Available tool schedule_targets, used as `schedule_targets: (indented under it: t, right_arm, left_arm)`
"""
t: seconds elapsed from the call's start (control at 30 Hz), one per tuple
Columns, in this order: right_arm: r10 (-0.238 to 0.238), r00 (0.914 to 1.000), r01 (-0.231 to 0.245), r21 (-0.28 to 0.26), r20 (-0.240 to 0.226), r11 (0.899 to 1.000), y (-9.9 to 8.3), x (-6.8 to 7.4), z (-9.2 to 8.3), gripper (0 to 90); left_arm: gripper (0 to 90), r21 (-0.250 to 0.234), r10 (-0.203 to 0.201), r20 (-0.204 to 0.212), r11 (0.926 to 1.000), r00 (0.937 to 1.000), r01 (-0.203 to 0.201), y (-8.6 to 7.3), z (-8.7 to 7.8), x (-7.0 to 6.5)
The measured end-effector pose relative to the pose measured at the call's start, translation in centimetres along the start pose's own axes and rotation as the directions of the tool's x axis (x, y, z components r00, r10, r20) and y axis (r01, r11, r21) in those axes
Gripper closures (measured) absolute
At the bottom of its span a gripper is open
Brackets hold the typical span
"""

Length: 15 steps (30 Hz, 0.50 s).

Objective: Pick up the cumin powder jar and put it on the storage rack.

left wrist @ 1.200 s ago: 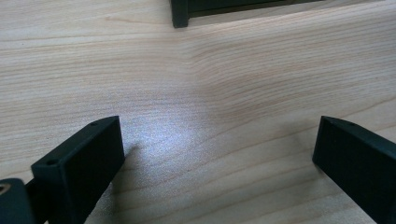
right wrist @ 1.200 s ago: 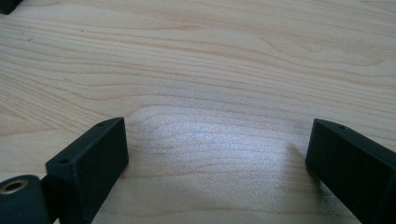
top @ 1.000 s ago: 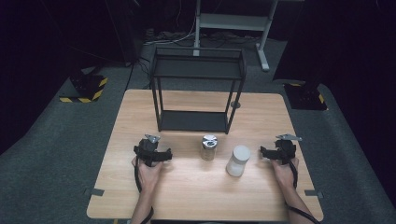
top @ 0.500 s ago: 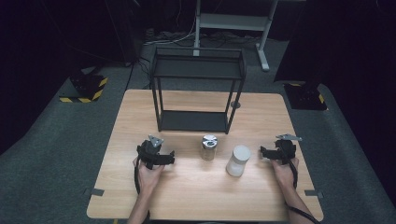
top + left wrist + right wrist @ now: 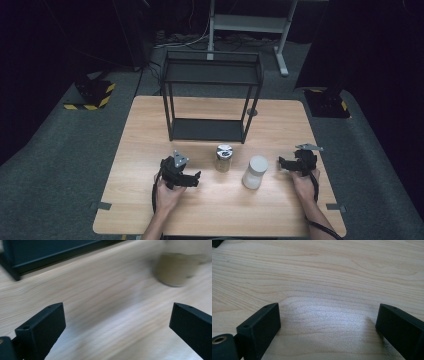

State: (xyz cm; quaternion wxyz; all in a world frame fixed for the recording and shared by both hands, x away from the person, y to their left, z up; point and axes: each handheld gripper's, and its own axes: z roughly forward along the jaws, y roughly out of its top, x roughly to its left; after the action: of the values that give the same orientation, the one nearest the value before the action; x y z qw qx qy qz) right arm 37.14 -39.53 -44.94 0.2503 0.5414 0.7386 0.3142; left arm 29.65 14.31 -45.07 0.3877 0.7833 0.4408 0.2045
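Overhead, white jar [image 5: 255, 171] stands beside right claw [image 5: 283, 163], jaws apart.

One wooden table [image 5: 150, 125], one black two-tier rack [image 5: 210, 95], two jars: one silver-lidded jar [image 5: 223, 158], one white jar [image 5: 255, 171].

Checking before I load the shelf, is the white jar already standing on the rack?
No, the white jar stands on the table, in front of the black rack.
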Motion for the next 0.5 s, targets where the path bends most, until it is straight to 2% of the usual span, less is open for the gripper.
schedule_targets:
  t: [0.1, 0.27, 0.5]
  right_arm:
    - [0.000, 1.0000, 0.000, 0.000, 0.000, 1.000, 0.0, 0.0, 0.0, 5.1]
    - [-0.002, 1.0000, 0.002, 0.000, 0.000, 1.000, 0.0, 0.0, 0.0, 5.1]
    - [0.000, 1.0000, 0.000, 0.000, 0.000, 1.000, 0.0, 0.0, 0.0, 5.1]
  left_arm:
    - [0.5, -0.008, 0.027, 0.034, 0.9996, 0.9991, -0.027, 0.0, 0.0, -0.7]
    - [0.5, -0.019, 0.055, 0.062, 0.9984, 0.9966, -0.054, 0.2, 0.1, -1.7]
    - [0.5, -0.024, 0.067, 0.085, 0.9976, 0.9942, -0.065, 0.6, 1.0, -3.1]
